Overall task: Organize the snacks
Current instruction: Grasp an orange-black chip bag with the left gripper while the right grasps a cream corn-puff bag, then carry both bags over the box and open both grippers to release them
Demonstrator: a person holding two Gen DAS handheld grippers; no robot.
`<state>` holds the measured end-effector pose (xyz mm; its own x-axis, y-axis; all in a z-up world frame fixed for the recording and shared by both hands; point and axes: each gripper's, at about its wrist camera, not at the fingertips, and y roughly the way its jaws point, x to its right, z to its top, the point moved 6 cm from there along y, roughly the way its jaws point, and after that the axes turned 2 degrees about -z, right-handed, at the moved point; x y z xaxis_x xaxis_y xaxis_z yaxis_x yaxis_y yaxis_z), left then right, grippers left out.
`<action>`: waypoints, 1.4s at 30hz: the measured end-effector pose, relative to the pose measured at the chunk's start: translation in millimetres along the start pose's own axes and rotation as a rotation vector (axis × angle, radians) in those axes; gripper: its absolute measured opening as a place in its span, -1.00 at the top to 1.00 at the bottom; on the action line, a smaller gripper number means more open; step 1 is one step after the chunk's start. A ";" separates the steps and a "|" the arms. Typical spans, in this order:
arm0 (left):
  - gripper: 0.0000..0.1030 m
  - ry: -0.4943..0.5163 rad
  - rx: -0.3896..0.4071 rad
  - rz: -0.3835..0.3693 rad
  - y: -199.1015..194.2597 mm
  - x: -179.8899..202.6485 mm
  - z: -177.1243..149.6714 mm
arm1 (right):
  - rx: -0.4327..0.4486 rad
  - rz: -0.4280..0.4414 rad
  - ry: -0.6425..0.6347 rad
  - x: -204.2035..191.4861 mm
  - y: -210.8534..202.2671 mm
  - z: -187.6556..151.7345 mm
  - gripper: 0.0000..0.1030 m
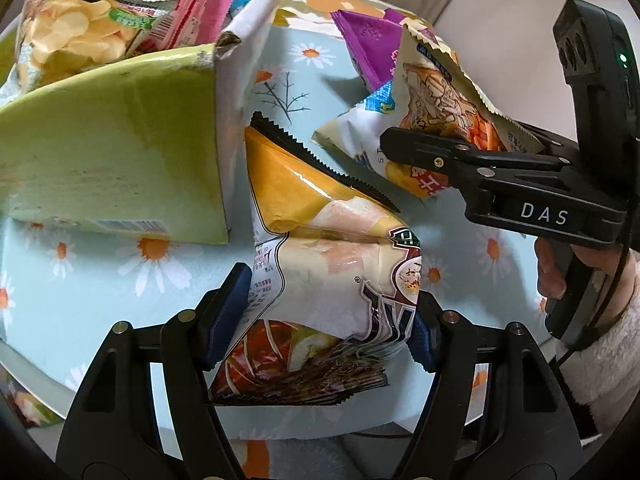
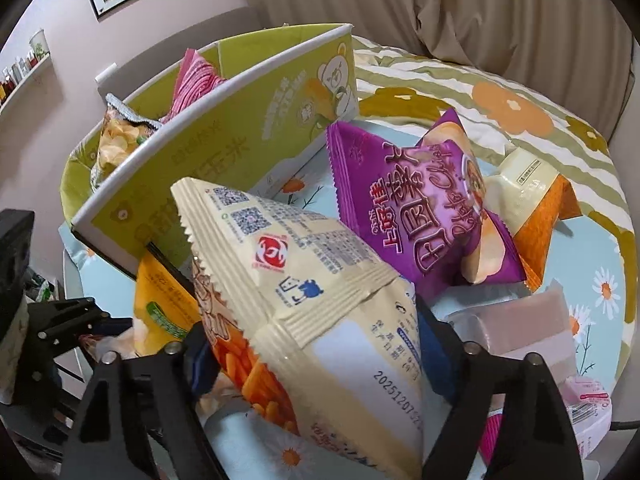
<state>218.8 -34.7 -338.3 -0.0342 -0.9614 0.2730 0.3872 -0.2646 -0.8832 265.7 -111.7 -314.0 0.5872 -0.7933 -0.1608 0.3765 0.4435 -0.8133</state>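
A yellow and white snack bag (image 1: 320, 240) with a black serrated edge lies crumpled on the daisy tablecloth (image 1: 80, 288), right beside the green cardboard box (image 1: 112, 140). My left gripper (image 1: 328, 304) is shut on its lower part, both blue pads pressing the foil. A cream bag of orange sticks (image 2: 320, 280) stands tilted between the fingers of my right gripper (image 2: 316, 332), which is shut on it. In the left wrist view that same cream bag (image 1: 440, 96) sits clamped at the right, held by a hand (image 1: 560, 272) in a fluffy white sleeve.
The green box (image 2: 224, 152) holds a chips bag (image 2: 116, 140) and a pink bag (image 2: 196, 84). A purple bag (image 2: 408, 208), an orange and cream bag (image 2: 532, 208) and a pale pink packet (image 2: 532, 328) lie on the table to the right. Behind is flowered bedding (image 2: 500, 104).
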 end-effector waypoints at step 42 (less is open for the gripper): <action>-0.29 0.015 0.356 0.103 -258.0 -76.4 114.7 | 0.269 -0.019 0.100 -70.6 -160.6 127.0 -0.09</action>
<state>227.2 115.7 -87.5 0.0091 -0.9834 0.1813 0.6857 -0.1258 -0.7169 254.8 -73.9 -101.0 0.5100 -0.8336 -0.2124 0.5707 0.5126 -0.6415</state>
